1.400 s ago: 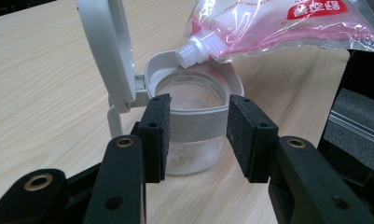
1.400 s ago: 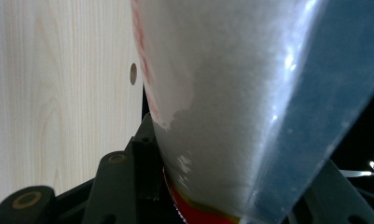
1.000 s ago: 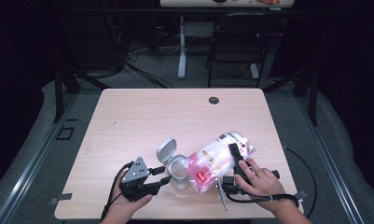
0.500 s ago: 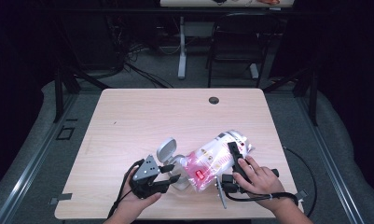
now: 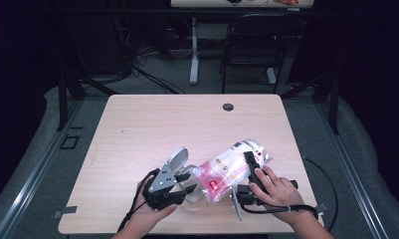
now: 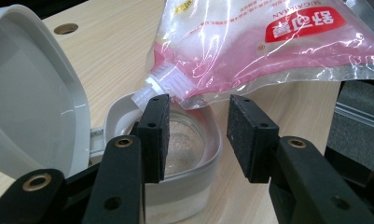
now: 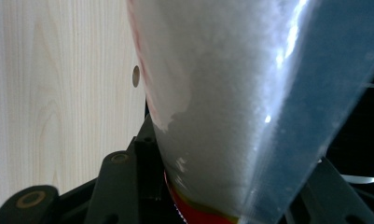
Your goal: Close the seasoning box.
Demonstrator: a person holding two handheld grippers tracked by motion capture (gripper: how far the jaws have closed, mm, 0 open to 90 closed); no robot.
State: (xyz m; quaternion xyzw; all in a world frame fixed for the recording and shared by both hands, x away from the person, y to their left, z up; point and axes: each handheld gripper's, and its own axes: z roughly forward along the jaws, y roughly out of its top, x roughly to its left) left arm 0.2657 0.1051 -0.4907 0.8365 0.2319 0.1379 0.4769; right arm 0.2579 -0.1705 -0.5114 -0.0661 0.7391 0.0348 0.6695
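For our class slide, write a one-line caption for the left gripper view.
Open left gripper at a lidded container, under the refill pouch spout.

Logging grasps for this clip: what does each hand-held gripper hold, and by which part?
The right hand-held gripper clamps the refill pouch across its body. The left hand-held gripper holds nothing, jaws open by the container.

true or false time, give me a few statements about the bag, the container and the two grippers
1. The right gripper holds the bag. True.
2. The container has its lid shut. False: the lid stands open.
3. The bag's spout points at the container's opening. True.
4. The left gripper is clamped on the spout. False: its jaws stand open, with the spout beyond them.
5. The bag is empty. False: white grains fill it.
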